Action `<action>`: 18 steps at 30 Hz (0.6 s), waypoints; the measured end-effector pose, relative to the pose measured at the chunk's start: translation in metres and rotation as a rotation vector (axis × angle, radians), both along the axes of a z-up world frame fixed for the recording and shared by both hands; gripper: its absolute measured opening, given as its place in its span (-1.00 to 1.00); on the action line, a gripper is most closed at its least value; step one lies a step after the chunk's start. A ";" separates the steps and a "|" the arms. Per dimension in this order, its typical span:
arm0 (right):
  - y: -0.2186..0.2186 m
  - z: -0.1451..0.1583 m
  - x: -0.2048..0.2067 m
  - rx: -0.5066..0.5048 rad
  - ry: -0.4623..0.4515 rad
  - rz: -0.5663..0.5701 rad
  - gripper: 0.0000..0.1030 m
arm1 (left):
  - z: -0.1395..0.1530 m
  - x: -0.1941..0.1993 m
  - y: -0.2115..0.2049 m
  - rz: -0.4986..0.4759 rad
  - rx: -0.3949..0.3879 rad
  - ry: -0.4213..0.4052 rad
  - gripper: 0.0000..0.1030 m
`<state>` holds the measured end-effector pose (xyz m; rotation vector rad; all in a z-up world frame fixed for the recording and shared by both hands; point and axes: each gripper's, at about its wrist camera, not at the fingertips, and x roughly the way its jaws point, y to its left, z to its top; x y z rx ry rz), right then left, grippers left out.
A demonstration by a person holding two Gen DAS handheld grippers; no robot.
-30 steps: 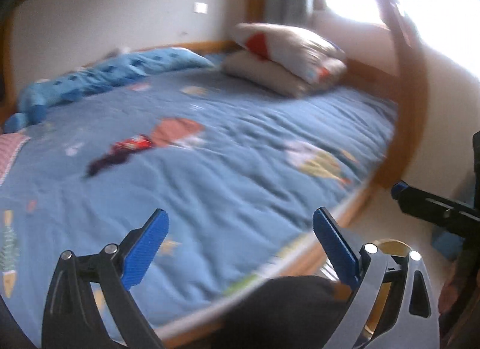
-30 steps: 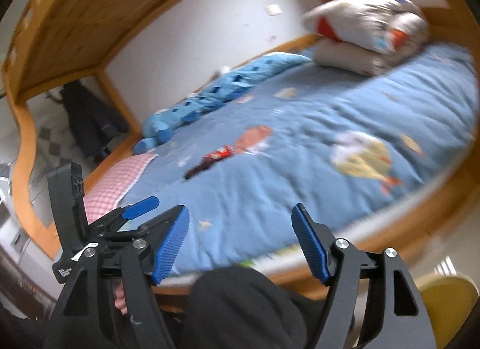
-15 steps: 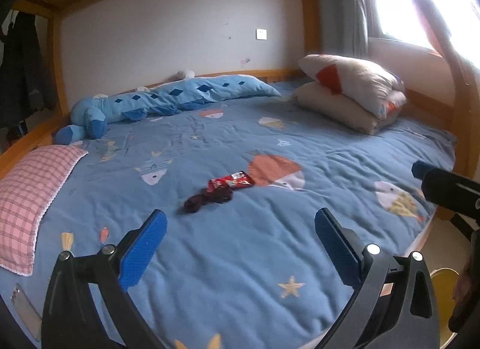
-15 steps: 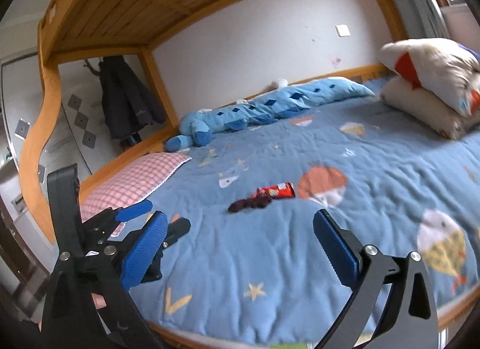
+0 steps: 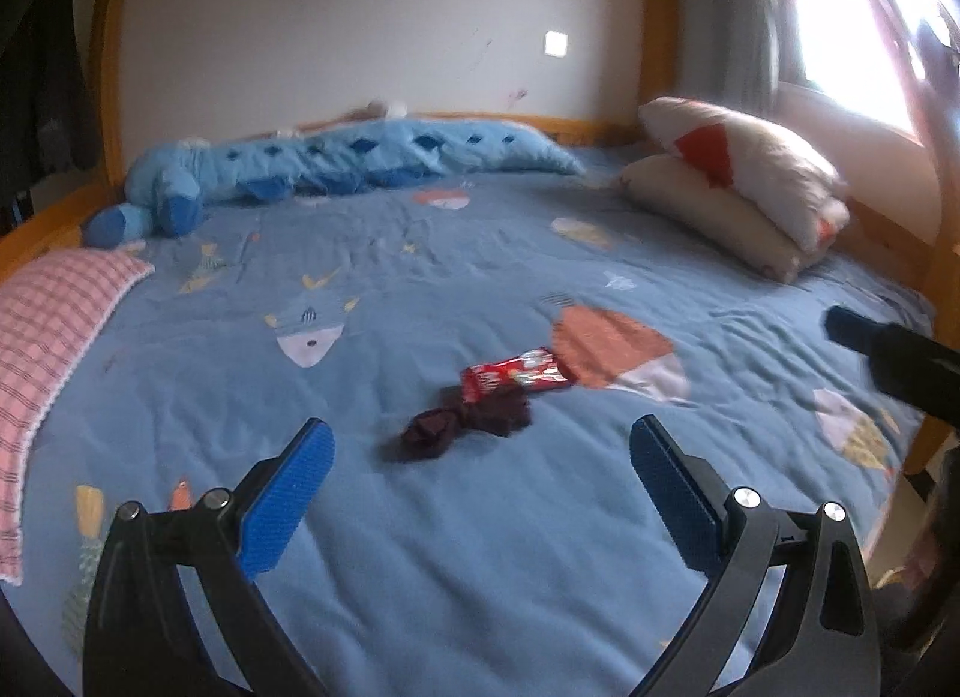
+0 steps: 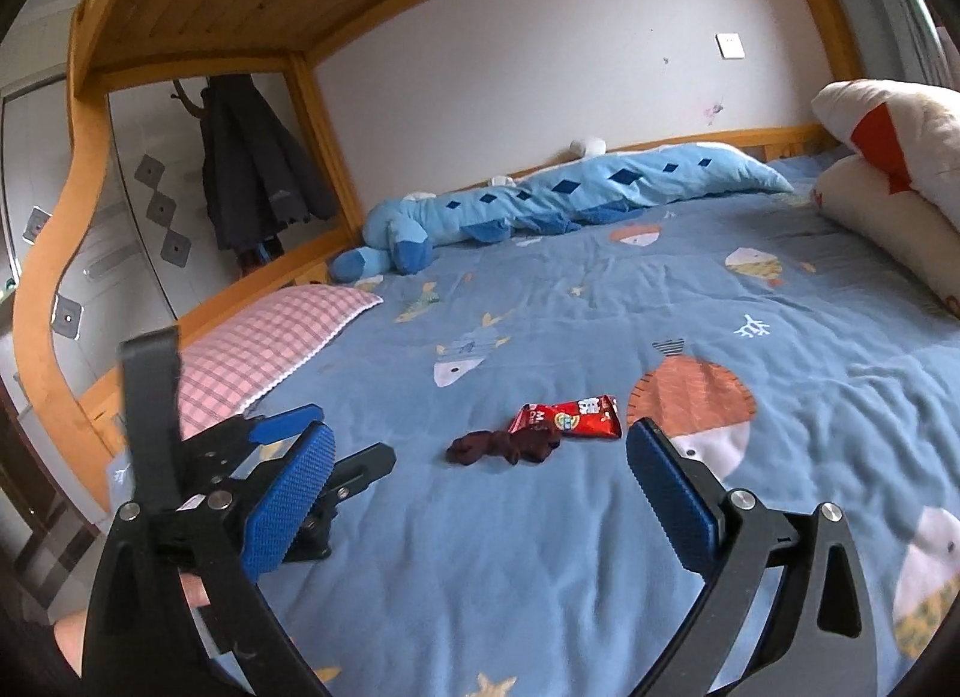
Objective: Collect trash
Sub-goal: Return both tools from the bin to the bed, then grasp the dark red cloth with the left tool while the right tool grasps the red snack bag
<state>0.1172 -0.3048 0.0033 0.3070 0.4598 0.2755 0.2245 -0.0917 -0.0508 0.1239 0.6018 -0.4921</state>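
Observation:
A red snack wrapper (image 5: 515, 378) lies in the middle of the blue bedspread (image 5: 420, 547), also in the right wrist view (image 6: 567, 417). A dark red crumpled piece (image 5: 465, 423) lies touching its near left end, also in the right wrist view (image 6: 504, 446). My left gripper (image 5: 483, 487) is open and empty, above the bed just short of them. My right gripper (image 6: 480, 487) is open and empty, likewise short of them. The left gripper also shows at the lower left of the right wrist view (image 6: 288, 457).
A pink checked pillow (image 6: 264, 349) lies at the left edge. A long blue plush toy (image 6: 540, 205) lies along the back wall. Stacked cream pillows (image 5: 738, 193) sit at the right. The wooden bunk frame (image 6: 54, 253) surrounds the bed, with slats overhead.
Both grippers have risen from beside the bed edge and moved in over the bed toward the wrapper. Both stay open.

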 end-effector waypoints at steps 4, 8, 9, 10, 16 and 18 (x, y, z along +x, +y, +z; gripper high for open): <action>-0.003 -0.012 0.030 -0.009 0.036 0.011 0.83 | -0.029 0.046 -0.008 -0.044 0.037 0.061 0.92; -0.008 -0.025 0.056 -0.035 0.073 0.017 0.83 | -0.056 0.081 -0.023 -0.130 0.067 0.117 0.92; -0.009 -0.027 0.062 -0.039 0.081 0.020 0.83 | -0.064 0.089 -0.029 -0.158 0.081 0.126 0.92; -0.010 -0.029 0.065 -0.042 0.087 0.021 0.83 | -0.069 0.094 -0.033 -0.183 0.090 0.139 0.92; -0.013 -0.040 0.087 -0.077 0.125 0.030 0.83 | -0.104 0.123 -0.052 -0.268 0.160 0.248 0.92; -0.014 -0.043 0.092 -0.090 0.135 0.035 0.83 | -0.111 0.130 -0.051 -0.270 0.142 0.309 0.90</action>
